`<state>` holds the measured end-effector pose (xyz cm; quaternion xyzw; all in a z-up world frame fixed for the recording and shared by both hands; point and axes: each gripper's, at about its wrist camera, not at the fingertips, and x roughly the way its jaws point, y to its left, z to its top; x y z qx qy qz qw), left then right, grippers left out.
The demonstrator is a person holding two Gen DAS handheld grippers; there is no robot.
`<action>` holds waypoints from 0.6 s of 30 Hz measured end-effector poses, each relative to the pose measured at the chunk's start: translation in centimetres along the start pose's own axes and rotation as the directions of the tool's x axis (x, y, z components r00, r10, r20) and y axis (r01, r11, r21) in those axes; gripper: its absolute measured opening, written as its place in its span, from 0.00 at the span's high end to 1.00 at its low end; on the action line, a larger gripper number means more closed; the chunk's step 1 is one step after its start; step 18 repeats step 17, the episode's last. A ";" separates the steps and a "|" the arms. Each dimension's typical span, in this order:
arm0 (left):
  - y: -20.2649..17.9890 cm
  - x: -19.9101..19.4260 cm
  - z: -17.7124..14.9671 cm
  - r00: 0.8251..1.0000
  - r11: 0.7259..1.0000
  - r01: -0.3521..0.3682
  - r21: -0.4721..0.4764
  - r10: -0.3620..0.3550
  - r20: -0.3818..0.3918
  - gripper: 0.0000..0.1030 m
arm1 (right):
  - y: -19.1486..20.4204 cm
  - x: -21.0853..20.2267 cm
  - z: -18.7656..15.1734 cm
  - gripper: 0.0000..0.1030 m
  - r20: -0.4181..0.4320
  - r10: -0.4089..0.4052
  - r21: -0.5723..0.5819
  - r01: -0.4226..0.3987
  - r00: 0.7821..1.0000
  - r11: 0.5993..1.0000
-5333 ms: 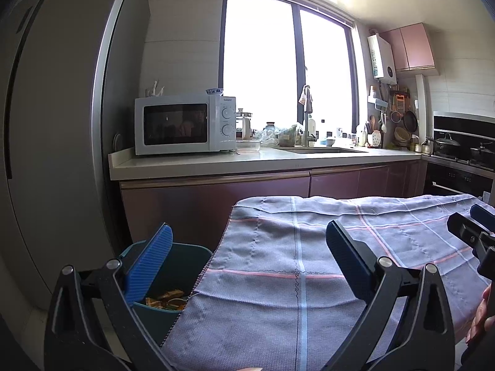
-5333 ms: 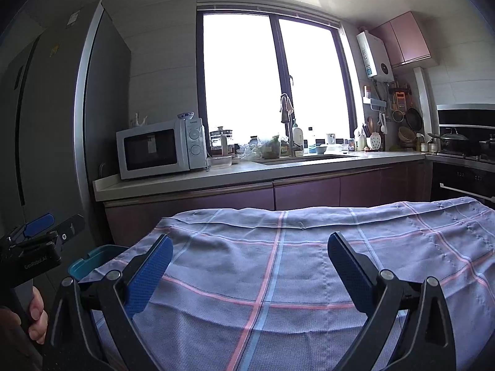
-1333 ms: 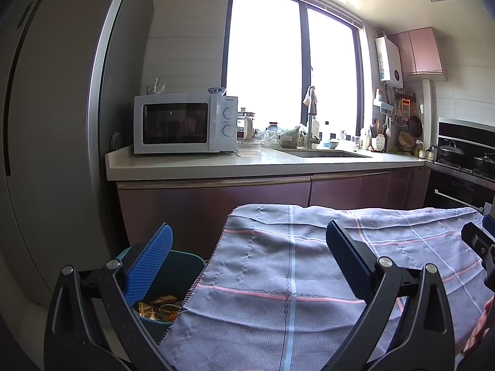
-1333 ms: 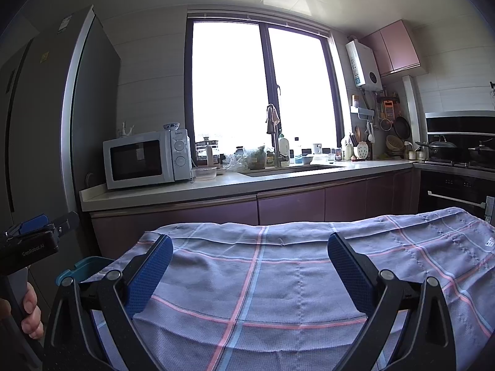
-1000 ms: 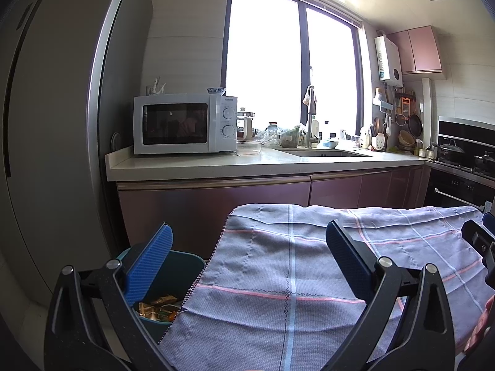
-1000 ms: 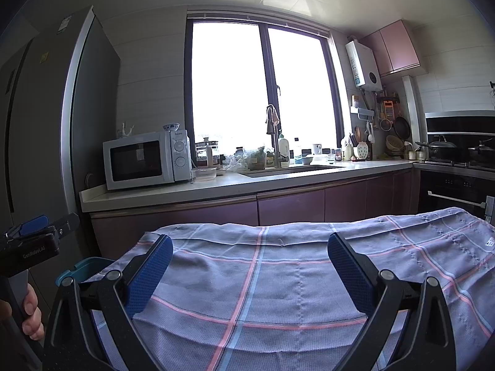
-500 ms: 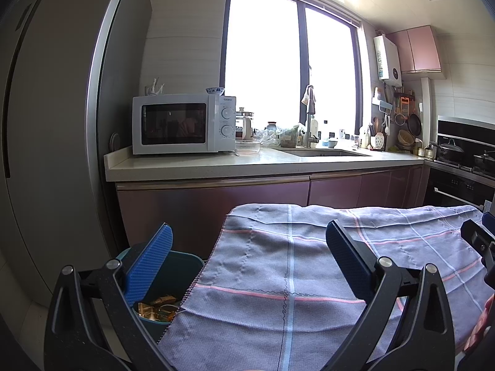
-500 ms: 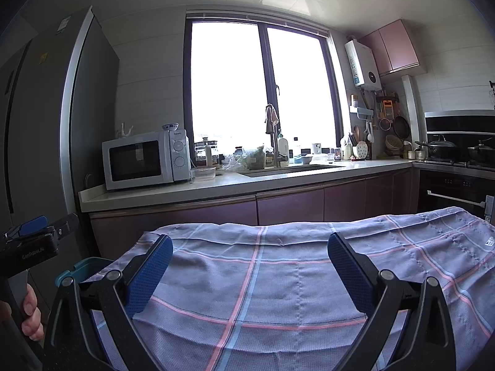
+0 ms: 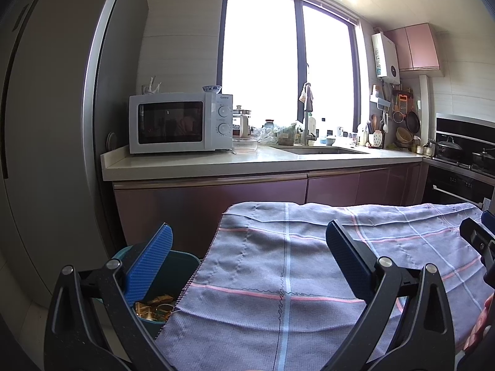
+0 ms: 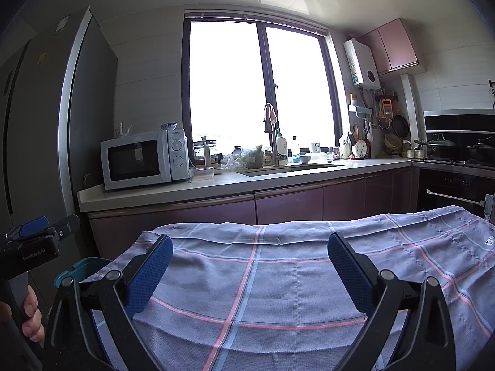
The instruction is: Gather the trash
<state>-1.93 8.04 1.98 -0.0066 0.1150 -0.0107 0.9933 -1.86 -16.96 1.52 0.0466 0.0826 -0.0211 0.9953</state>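
The left gripper (image 9: 247, 256) hangs with its jaws spread wide and nothing between them, over the left edge of a grey checked cloth (image 9: 309, 272) that covers the bench. That edge overlaps the rim of a teal bin (image 9: 173, 266) just beside it; gold-coloured wrappers (image 9: 153, 306) lie inside the bin — the cloth itself carries no loose item. The right gripper (image 10: 247, 266) is likewise wide open and empty above the middle of the cloth, with open fabric out to the far hem. A small white tag (image 10: 489, 240) sits at the cloth's right edge, too small to read. The left gripper's body in the right wrist view reads "GenRobot.AI" — a hand (image 10: 31, 318) grips its handle.
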 end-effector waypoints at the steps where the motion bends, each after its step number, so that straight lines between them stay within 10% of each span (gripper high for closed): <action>1: 0.0 0.1 0.0 1.000 1.000 -0.002 0.002 0.002 0.000 0.05 | 0.0 0.0 0.0 0.06 -0.001 -0.001 -0.001 0.001 1.000 1.000; 18: -1.5 5.2 -0.6 0.982 0.997 0.081 0.010 -0.078 -0.169 0.05 | -5.7 2.0 0.0 0.06 -0.113 -0.113 -0.001 0.113 0.987 0.994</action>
